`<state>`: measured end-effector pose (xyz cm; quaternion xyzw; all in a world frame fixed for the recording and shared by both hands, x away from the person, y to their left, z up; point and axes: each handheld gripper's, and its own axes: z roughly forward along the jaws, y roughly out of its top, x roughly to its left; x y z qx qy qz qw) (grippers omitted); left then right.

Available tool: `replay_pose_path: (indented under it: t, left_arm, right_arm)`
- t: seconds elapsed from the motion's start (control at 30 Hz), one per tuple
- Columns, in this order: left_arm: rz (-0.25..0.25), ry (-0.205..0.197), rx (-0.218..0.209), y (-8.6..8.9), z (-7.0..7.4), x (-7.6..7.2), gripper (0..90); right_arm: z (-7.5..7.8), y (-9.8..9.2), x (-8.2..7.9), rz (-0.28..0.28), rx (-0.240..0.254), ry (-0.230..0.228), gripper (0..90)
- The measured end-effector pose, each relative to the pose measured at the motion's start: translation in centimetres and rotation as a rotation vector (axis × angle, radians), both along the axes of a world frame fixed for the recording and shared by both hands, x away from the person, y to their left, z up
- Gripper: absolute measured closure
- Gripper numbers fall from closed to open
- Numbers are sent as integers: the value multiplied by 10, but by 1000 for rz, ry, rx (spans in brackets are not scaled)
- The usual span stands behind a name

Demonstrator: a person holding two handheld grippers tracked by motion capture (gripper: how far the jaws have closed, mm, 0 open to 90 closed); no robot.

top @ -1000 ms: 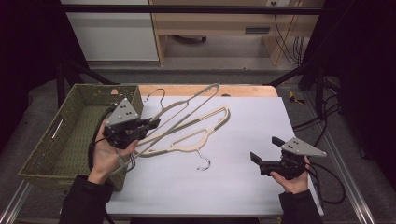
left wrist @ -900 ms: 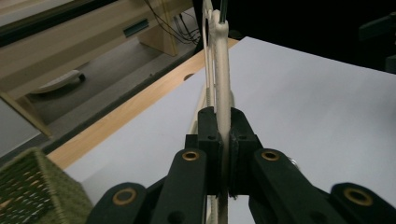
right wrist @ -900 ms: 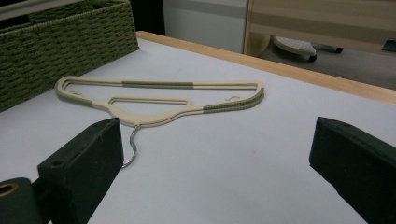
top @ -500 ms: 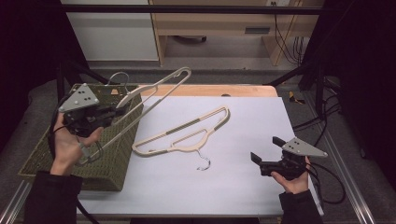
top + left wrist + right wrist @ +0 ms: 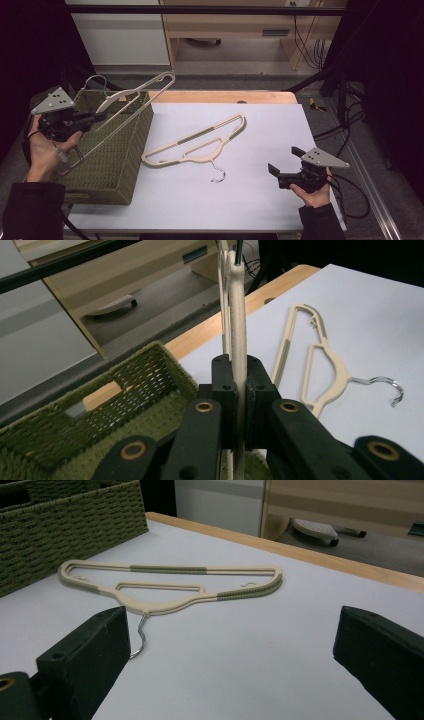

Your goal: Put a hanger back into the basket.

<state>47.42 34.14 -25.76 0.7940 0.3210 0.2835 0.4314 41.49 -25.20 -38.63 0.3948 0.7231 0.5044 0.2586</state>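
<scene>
Hangers occupy both halves of what we see. The left gripper (image 5: 95,118), held up in the person's left hand (image 5: 44,152) at the outer side of the green woven rectangular basket (image 5: 131,150), has its black jaws clamped together on the bar of a beige plastic clothes hanger with a metal hook (image 5: 131,102); in the left gripper view we see that bar (image 5: 238,330) pinched upright between the pads, rising out of the top of the picture. From the high view this held hanger slants in the air above the basket, its hook toward the far left corner.

A second beige plastic hanger with grey-green grip strips (image 5: 200,142) lies flat on the white table top (image 5: 260,125), just beside the basket's right wall, its metal hook pointing toward the near edge.

The right gripper (image 5: 282,172) rests low at the near right of the table in the person's right hand (image 5: 314,192), its jaws wide apart and holding nothing. We see the lying hanger (image 5: 175,587) ahead of those jaws in the right gripper view, well apart from them, with the basket (image 5: 65,530) behind at the left.
</scene>
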Motion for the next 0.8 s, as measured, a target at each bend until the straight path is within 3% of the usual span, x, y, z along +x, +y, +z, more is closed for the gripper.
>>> replay_pose_path:
  t: [0.43,0.53,0.8]
  left_arm:
    - [67,32,49,42,-24,8,862]
    - [79,18,44,48,-30,10,861]
    - [103,42,74,56,-44,15,861]
  right_arm:
    - [-1,2,1,0,-8,7,23]
    - [-2,2,2,0,-11,7,23]
    - [-2,2,2,0,-10,8,24]
